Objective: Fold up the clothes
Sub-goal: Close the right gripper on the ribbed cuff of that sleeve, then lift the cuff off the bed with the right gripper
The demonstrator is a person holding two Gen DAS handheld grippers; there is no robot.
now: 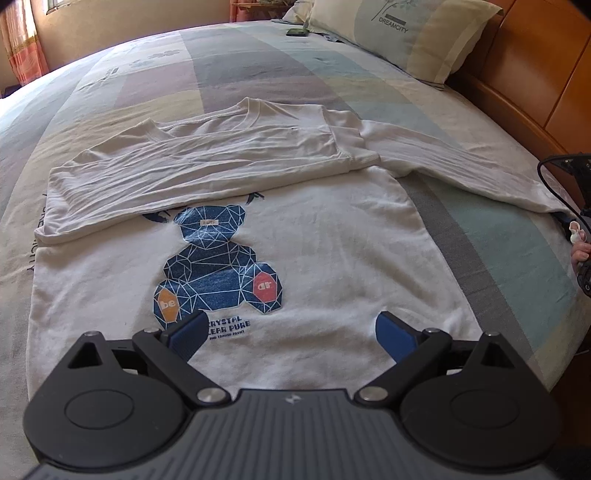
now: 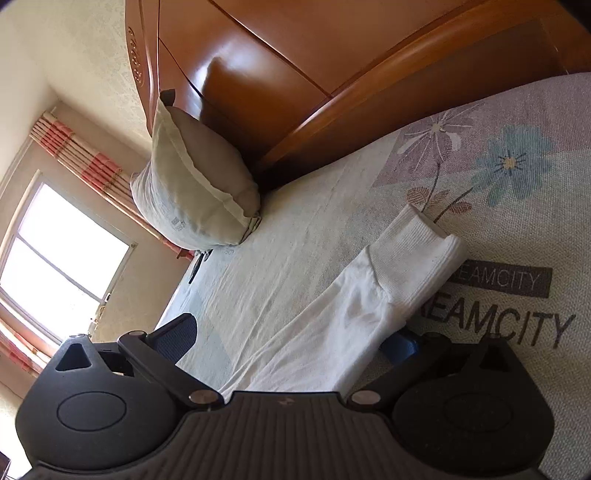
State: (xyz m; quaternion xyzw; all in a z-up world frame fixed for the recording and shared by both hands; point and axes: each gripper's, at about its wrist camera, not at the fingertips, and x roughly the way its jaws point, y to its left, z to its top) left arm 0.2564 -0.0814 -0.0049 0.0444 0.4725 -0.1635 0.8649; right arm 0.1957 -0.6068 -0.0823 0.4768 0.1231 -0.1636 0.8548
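Note:
A white long-sleeved sweatshirt with a blue bear print lies flat, front up, on the bed. One sleeve is folded across the chest. The other sleeve stretches out toward the bed's right edge. My left gripper hovers open over the hem, holding nothing. In the right wrist view, that outstretched sleeve and its ribbed cuff run between the wide-apart fingers of my right gripper. The gripper is open, and the cloth covers part of its blue right finger.
A pillow leans on the wooden headboard at the far right, with a dark phone beside it. A hand shows at the bed's right edge. The patterned sheet spreads beyond the collar. A bright window is at left.

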